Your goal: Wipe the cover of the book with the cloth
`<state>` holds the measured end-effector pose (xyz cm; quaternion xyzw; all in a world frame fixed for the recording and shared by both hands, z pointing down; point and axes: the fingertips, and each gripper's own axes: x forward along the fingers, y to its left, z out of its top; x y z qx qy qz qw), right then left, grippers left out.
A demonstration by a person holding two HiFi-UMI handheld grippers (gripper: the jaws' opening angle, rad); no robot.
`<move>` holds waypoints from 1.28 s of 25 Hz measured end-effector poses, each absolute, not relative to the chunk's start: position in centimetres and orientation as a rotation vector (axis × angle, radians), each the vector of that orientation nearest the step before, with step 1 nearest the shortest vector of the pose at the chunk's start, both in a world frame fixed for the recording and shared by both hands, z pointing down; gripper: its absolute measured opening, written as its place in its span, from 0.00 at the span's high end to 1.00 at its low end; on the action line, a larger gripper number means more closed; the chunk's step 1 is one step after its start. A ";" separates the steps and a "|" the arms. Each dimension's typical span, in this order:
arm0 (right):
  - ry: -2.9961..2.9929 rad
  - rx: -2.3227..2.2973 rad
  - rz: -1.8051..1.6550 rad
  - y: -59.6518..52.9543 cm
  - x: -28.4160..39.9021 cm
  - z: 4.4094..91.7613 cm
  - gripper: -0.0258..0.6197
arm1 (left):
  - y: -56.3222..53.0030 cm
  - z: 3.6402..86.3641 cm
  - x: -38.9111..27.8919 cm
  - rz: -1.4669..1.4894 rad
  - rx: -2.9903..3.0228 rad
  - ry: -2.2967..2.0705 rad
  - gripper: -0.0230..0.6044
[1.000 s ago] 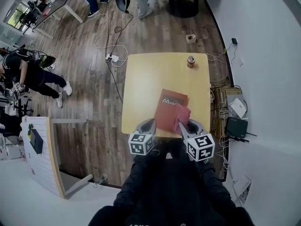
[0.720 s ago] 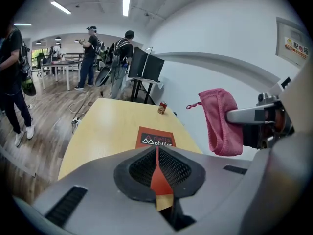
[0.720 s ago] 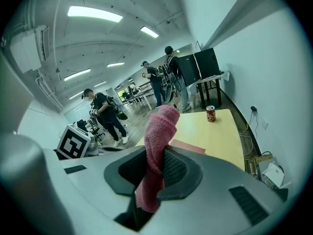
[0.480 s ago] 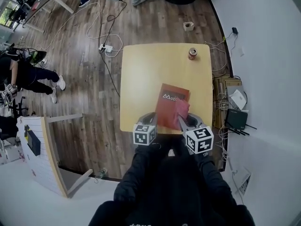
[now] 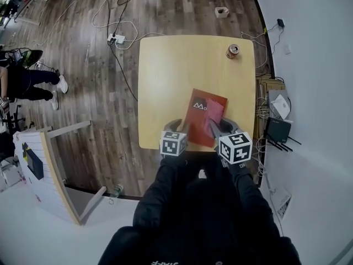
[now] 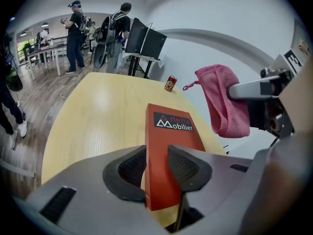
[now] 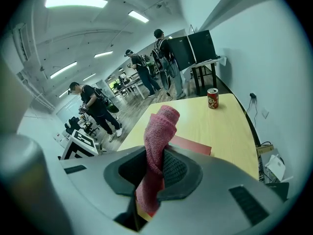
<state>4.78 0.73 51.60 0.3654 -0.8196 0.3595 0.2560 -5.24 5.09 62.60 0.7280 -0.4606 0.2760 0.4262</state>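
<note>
Over the table (image 5: pixel 165 81), right tool (image 7: pixel 155 168) slants down, clamping cloth (image 7: pixel 159 131) above book (image 5: pixel 198 120).

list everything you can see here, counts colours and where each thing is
square wooden table: one, pale yellow, centre, on a dark plank floor
thin rectangular book: one, orange-red with a dark label, on the table's near right part
terry cloth: one, pink, sticking up from the right gripper, over the book
drink can: one, red, upright at the table's far right corner
power strip: one, white, on the floor beyond the table's far left corner, with cables
people: several, dark clothes, far across the room
left gripper: one, grey, jaws just opened, apart around the book's near end
right gripper: one, grey, shut on the cloth
</note>
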 end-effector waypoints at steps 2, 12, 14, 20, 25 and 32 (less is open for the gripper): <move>-2.210 0.990 0.990 -0.1 4.3 52.5 0.84 | 4.8 63.4 -5.3 0.706 1.811 -1.124 0.74; -2.194 0.946 1.027 -4.7 2.1 56.1 0.84 | 4.1 66.7 -4.1 0.765 1.774 -1.022 0.74; -2.192 0.944 1.042 -5.4 1.5 56.6 0.84 | 4.2 67.0 -4.1 0.771 1.770 -1.007 0.74; -2.182 0.940 1.117 -7.0 0.3 58.3 0.84 | 4.0 67.2 -3.7 0.755 1.773 -0.984 0.74; -2.185 0.921 1.207 -7.8 -1.2 59.6 0.84 | 4.1 67.3 -3.5 0.761 1.770 -0.980 0.75; -2.129 0.923 1.271 -8.6 -1.6 62.8 0.84 | 4.0 67.4 -3.6 0.760 1.775 -0.978 0.75</move>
